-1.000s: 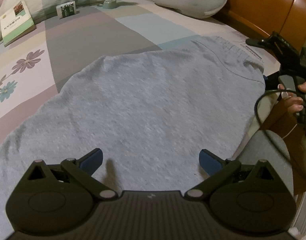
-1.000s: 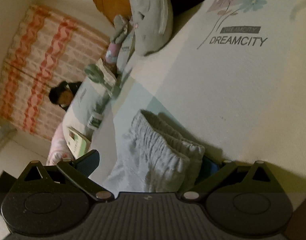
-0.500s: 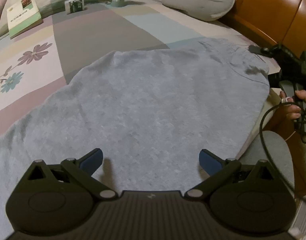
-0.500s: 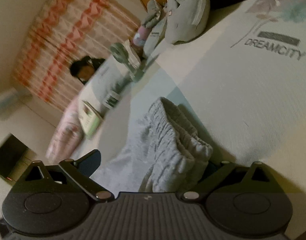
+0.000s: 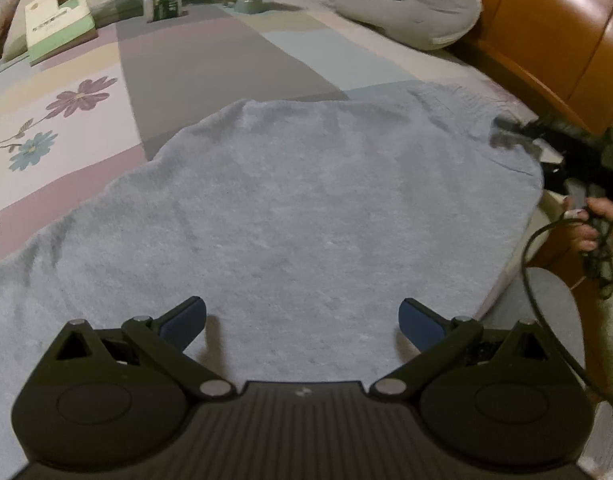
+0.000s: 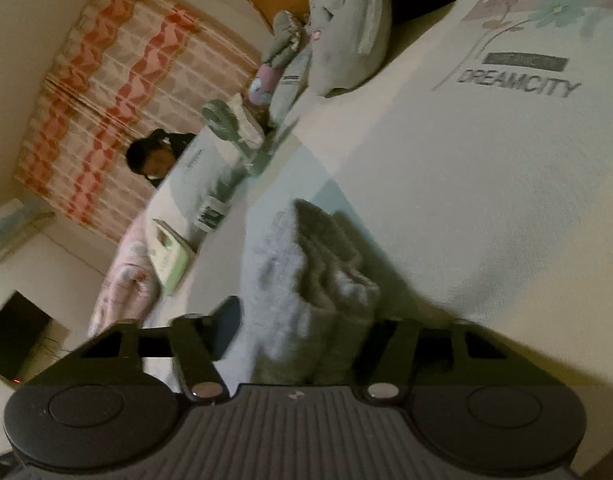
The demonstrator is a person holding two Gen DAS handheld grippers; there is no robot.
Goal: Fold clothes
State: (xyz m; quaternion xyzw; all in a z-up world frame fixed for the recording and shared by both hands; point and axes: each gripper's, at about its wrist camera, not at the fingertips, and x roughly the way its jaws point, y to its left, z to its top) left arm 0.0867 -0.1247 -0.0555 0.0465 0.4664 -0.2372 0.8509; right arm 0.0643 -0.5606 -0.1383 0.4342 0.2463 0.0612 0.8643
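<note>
Garment: grey garment lies flat on the bed, long axis left to right.
Right tool: at the bunched right end, jaws closing with cloth between.
Left tool: spread above mid-cloth, empty.

Left gripper: jaws spread wide, hovering over the grey garment.
Right gripper: jaws closing around that garment's bunched edge.

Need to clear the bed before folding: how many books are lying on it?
1: a green-edged book at the bed's far left, beside the pillows, well beyond the grey garment. Others may be hidden outside the views.
</note>
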